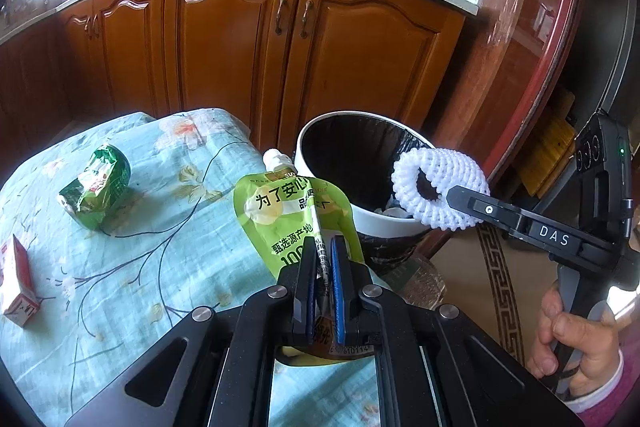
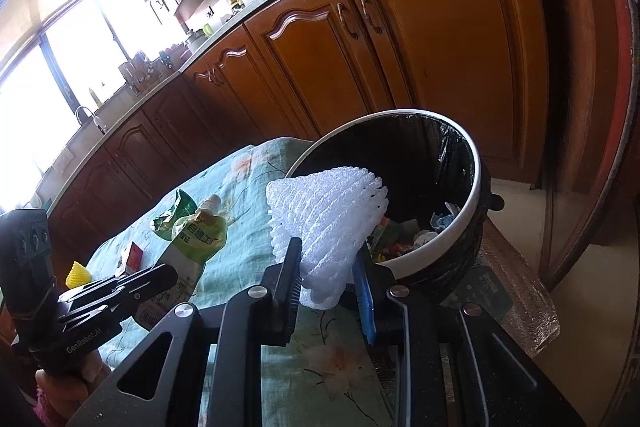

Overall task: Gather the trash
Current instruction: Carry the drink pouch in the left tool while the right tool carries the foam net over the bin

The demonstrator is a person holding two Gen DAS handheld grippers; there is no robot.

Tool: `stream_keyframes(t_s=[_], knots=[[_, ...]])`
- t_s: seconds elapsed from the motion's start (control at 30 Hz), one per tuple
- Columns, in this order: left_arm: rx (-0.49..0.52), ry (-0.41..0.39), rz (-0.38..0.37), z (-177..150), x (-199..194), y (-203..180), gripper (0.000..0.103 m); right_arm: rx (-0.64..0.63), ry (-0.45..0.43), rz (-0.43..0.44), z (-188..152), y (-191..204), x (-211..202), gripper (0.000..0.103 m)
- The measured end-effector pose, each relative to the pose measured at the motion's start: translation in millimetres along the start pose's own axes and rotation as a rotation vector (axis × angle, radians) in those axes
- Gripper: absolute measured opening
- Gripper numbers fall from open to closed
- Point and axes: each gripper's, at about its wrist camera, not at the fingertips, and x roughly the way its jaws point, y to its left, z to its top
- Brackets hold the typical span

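My left tongs [image 1: 322,259] are clamped on a green pouch [image 1: 280,211], holding it upright above the cloth-covered counter [image 1: 160,227], just beside the bin [image 1: 384,223]. My right tongs [image 2: 330,267] grip a white foam net [image 2: 324,223] at the bin's rim, over its dark liner. Trash already lies in the bin. A crumpled green wrapper [image 1: 96,187] and a red-and-white box [image 1: 18,279] lie on the counter.
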Motion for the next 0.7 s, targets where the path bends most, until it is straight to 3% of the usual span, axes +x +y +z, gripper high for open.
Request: stream_keyframes(t_s=[0.7], knots=[[0.061, -0.001, -0.027, 19, 26, -21, 0.005, 0.016, -0.006, -0.045, 14, -23, 2, 0.025]])
